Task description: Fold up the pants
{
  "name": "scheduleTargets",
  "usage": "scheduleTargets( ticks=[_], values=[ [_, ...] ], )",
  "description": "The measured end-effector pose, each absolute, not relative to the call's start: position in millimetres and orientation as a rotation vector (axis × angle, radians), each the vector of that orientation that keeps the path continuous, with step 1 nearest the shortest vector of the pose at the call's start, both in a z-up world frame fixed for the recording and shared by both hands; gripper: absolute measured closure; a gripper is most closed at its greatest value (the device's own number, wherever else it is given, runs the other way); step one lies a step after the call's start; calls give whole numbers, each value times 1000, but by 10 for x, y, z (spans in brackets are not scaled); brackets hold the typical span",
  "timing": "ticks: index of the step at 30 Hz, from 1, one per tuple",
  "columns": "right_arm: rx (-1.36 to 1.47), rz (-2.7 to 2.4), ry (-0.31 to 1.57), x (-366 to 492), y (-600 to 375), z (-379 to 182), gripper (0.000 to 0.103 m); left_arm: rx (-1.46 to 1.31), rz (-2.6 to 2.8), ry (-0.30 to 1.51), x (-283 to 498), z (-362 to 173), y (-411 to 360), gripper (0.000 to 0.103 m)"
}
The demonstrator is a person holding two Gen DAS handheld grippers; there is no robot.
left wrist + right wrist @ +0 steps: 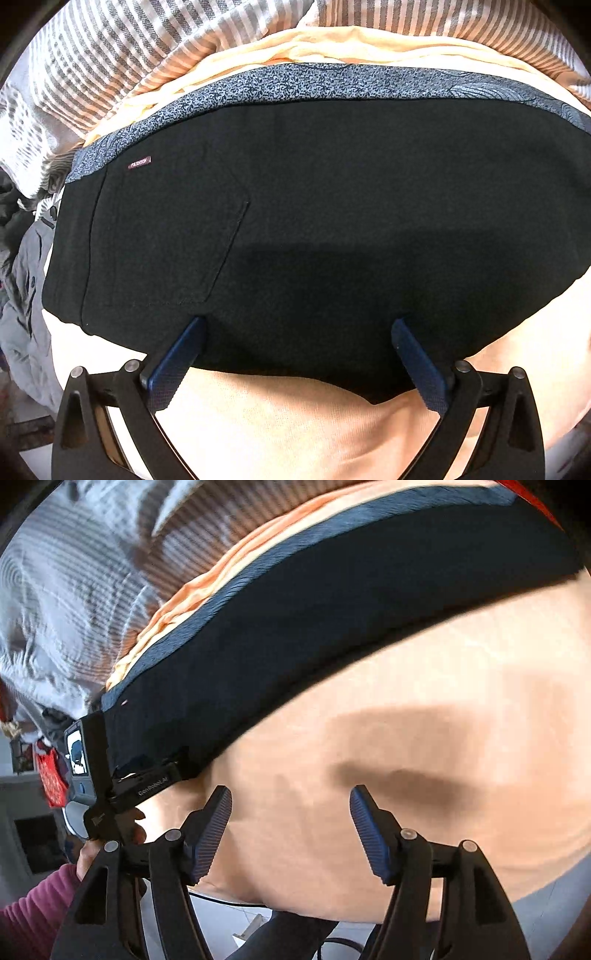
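The black pants (pixel 314 221) lie flat and folded on a peach sheet (pixel 280 417), with a blue patterned band (pixel 332 83) along the far edge and a small "FASHION" label (pixel 139 162) at the left. My left gripper (pixel 298 325) is open, its blue fingertips resting over the pants' near edge, holding nothing. In the right wrist view the pants (pixel 314 627) run as a dark strip across the top. My right gripper (pixel 290 794) is open and empty above the bare sheet (pixel 443 738), apart from the pants. The left gripper's body (pixel 92 768) shows at the pants' left end.
A grey-and-white striped blanket (pixel 129 55) is bunched behind the pants. Grey clothing (pixel 22 295) lies at the left edge. A hand in a magenta sleeve (pixel 40 904) holds the left gripper. A red item (pixel 51 779) and a cable (pixel 229 904) show beyond the bed's edge.
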State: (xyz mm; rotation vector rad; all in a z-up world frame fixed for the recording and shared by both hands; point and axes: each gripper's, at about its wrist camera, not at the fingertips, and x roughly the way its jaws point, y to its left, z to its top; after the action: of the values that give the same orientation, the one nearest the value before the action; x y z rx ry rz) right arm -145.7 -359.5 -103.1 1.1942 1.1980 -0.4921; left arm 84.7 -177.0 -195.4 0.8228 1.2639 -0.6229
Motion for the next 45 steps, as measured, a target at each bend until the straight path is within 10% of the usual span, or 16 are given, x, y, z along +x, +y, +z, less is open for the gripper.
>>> scheduleTargets(
  ticks=[45],
  values=[
    [1497,-674,896,-3040,-4906,-1146,30,792,-828,1254,-694,-1472,-3849,1]
  ],
)
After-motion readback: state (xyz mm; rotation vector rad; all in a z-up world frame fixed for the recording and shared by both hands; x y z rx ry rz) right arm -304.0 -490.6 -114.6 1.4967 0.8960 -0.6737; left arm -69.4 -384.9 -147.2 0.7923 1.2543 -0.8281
